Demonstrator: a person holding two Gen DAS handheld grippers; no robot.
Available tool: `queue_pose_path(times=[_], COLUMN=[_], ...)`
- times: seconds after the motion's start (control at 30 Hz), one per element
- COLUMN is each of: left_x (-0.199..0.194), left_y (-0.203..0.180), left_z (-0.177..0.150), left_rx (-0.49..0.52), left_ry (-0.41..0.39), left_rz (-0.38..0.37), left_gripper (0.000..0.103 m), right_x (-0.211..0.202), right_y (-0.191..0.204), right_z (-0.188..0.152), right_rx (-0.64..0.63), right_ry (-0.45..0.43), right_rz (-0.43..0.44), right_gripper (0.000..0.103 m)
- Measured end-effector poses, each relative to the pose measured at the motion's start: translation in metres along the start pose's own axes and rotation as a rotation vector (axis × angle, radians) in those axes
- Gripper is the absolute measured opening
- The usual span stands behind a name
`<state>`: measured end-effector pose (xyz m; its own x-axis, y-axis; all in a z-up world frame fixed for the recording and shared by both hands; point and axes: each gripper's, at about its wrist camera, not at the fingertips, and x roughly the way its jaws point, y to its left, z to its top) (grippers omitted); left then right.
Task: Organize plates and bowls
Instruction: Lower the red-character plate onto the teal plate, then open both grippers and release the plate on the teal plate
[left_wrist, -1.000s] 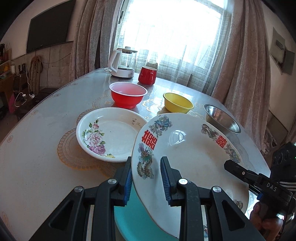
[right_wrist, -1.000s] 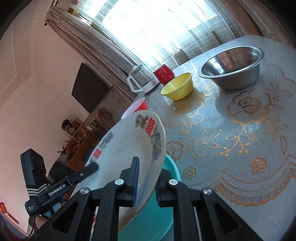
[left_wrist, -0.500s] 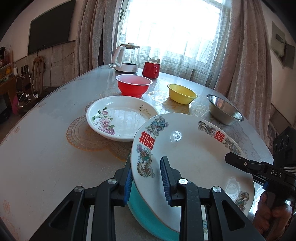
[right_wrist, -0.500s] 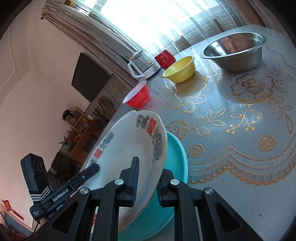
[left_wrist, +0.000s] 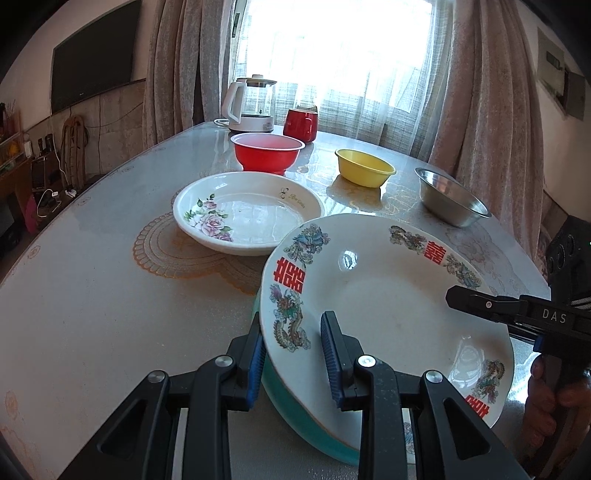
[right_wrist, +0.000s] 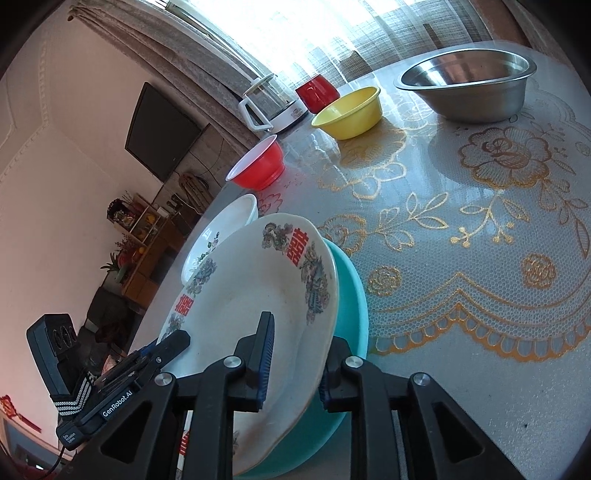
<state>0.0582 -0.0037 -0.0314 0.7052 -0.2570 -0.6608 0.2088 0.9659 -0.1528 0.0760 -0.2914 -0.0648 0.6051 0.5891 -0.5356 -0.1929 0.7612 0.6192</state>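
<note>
Left gripper (left_wrist: 291, 356): jaws straddle the near-left rim of the dragon plate (left_wrist: 384, 306), one pad under the rim, one on the upper face. Whether the pads press the rim cannot be told; a small gap shows at the upper pad.
Floral plate (left_wrist: 247, 212): ahead and slightly left of the left gripper, flat on the table (left_wrist: 92, 295), just beside the dragon plate's far rim. Likely the next plate for the stack.
Red bowl (left_wrist: 267, 152): farther ahead, beyond the floral plate, upright.
Kettle (left_wrist: 253, 105) and red mug (left_wrist: 301, 123): at the far table edge, not part of the task.
Dragon plate: between the two grippers, tilted, its near side resting in the teal plate (left_wrist: 295, 417) beneath. Gripping opposite rims presumably keeps the wide, slippery plate level and centred as it seats.
Yellow bowl (left_wrist: 364, 171): ahead and right of the left gripper, upright.
Steel bowl (left_wrist: 448, 201): farther right, upright, apart from the yellow bowl.
Right gripper (right_wrist: 293, 363): jaws straddle the opposite rim of the dragon plate, one pad on the face, one behind; contact pressure cannot be told.
Step, judged: seating the dragon plate on the teal plate.
</note>
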Motion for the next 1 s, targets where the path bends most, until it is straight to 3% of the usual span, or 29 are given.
queue_pose_path(times=[0.13,0.33,1.0], left_x=[0.002,0.005,0.046], left_y=[-0.002,-0.006,-0.054], left_z=[0.000,0.001,0.027], left_rx=[0.008,0.022,0.051], left_ry=[-0.002,0.009,0.100], left_rz=[0.008,0.024,-0.032], left_gripper=[0.030,0.032,0.036], right_x=[-0.002,-0.004,-0.030], right_y=[0.000,-0.002,-0.042], right_z=[0.000,-0.001,0.016], right_rx=[0.003,0.015,0.176], right_ry=[-0.004,-0.013,-0.168], right_rz=[-0.005,-0.058,-0.132], right_gripper=[0.021,0.010,0.013])
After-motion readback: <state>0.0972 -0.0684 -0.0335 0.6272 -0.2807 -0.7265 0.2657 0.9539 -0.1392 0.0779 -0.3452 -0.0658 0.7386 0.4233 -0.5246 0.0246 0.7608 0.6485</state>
